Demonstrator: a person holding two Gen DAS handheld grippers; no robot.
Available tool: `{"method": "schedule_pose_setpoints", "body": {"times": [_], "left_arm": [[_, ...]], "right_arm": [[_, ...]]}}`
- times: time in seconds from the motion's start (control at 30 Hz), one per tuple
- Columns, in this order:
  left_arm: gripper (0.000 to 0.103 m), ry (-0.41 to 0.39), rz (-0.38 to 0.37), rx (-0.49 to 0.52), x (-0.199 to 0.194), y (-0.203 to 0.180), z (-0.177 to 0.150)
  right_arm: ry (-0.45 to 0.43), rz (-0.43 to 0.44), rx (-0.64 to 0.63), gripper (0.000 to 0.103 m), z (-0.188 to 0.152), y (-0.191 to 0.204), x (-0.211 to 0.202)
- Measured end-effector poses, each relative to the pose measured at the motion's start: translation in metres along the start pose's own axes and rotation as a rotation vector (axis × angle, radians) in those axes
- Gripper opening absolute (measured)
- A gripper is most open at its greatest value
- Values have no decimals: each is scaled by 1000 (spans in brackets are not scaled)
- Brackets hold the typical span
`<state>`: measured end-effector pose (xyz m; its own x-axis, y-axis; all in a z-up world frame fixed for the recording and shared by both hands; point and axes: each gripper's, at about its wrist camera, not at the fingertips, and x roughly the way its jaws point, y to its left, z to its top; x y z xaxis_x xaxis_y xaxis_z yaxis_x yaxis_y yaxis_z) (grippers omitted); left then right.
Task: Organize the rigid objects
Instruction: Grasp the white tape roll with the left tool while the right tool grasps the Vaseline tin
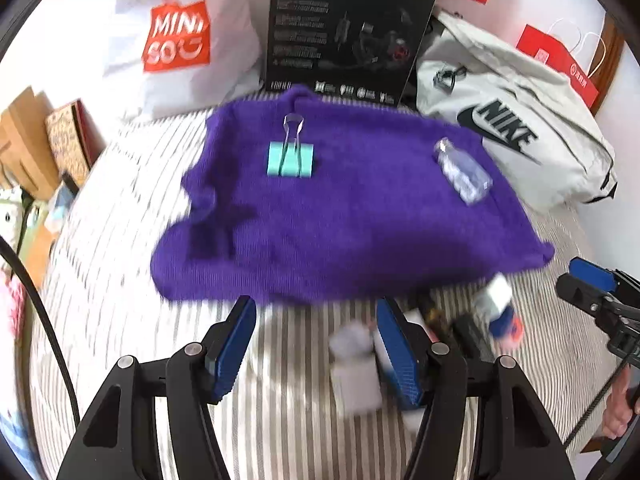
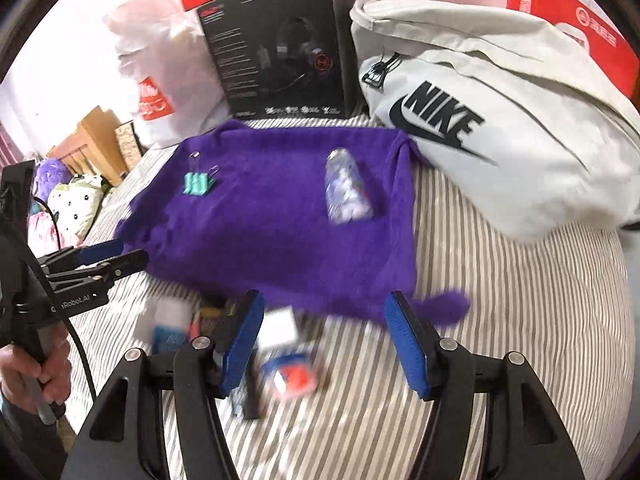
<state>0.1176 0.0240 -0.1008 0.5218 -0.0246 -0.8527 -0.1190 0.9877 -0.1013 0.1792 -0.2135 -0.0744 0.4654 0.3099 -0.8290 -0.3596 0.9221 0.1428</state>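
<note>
A purple cloth [image 1: 340, 216] [image 2: 276, 220] lies on the striped bed. On it sit a teal binder clip [image 1: 291, 159] [image 2: 197, 184] and a small clear bottle [image 1: 464, 171] [image 2: 346, 188] on its side. My left gripper [image 1: 316, 340] is open and empty, just before the cloth's near edge, with a blurred white bottle [image 1: 354, 372] between its fingers' line. My right gripper [image 2: 324, 340] is open and empty. A white bottle with a blue and orange label [image 1: 500, 312] [image 2: 290, 368] and other blurred small items lie below the cloth.
A white Nike bag [image 1: 516, 132] [image 2: 500, 132] lies at the right. A black headset box [image 1: 344, 32] [image 2: 280, 48] and a white Miniso bag [image 1: 180, 36] stand at the back. Red boxes are behind. The bed drops off at the left.
</note>
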Motion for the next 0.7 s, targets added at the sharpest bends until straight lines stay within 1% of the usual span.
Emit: {"method": "schedule_pose_setpoints", "body": {"times": [0.2,0.37,0.5,0.63,0.7], "left_arm": [[61,51,1,2,7,-1,-30],[61,75,4,8,14,-4,-39],[61,52,70,41,14,-11,-41],[60,38,51,10,14,-2,-40],[49,27,55,17,14,-2,-39]], "right_arm": [[-9,-5,0,63,-31,12,-20],[-4,8,-8,63,-51,16,-29],[7,-5,-10,63,-63,15,-26],[22,-8,-7,63,-67,11,-15],[25,-3,-4,63,-67,10,-8]]}}
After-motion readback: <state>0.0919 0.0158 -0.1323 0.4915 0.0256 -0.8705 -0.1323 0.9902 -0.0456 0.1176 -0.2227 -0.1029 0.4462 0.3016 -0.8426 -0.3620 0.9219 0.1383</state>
